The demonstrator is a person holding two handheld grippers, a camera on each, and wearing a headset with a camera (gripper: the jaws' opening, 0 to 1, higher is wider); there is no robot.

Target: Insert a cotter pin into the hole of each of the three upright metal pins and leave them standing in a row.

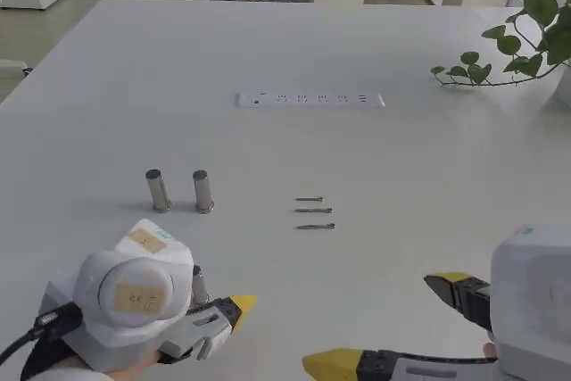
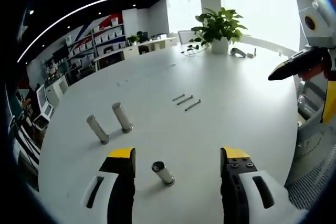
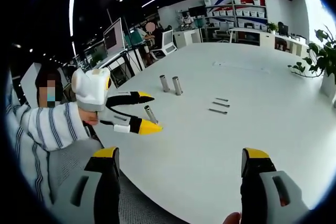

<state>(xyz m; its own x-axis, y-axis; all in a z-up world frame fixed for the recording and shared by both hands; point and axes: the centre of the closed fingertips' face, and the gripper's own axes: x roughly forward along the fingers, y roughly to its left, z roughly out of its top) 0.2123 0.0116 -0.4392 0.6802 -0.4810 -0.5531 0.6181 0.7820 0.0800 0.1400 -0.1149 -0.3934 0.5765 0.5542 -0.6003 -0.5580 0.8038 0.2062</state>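
Observation:
Two upright metal pins (image 1: 158, 191) (image 1: 202, 192) stand side by side at the table's left. A third metal pin (image 2: 163, 173) stands closer to me, between the jaws of my open left gripper (image 2: 178, 153) without touching them; in the head view this pin (image 1: 198, 285) is half hidden behind the left gripper (image 1: 219, 296). Three cotter pins (image 1: 313, 211) lie in a short stack to the right of the pins. My right gripper (image 1: 382, 323) hovers open and empty at the near right edge. The right gripper view shows its own jaws (image 3: 181, 156) wide apart and the left gripper (image 3: 131, 113) around the near pin (image 3: 151, 114).
A white power strip (image 1: 310, 99) lies farther back on the white table (image 1: 401, 158). A potted plant (image 1: 526, 42) stands at the far right corner. Office chairs, desks and a seated person are beyond the table.

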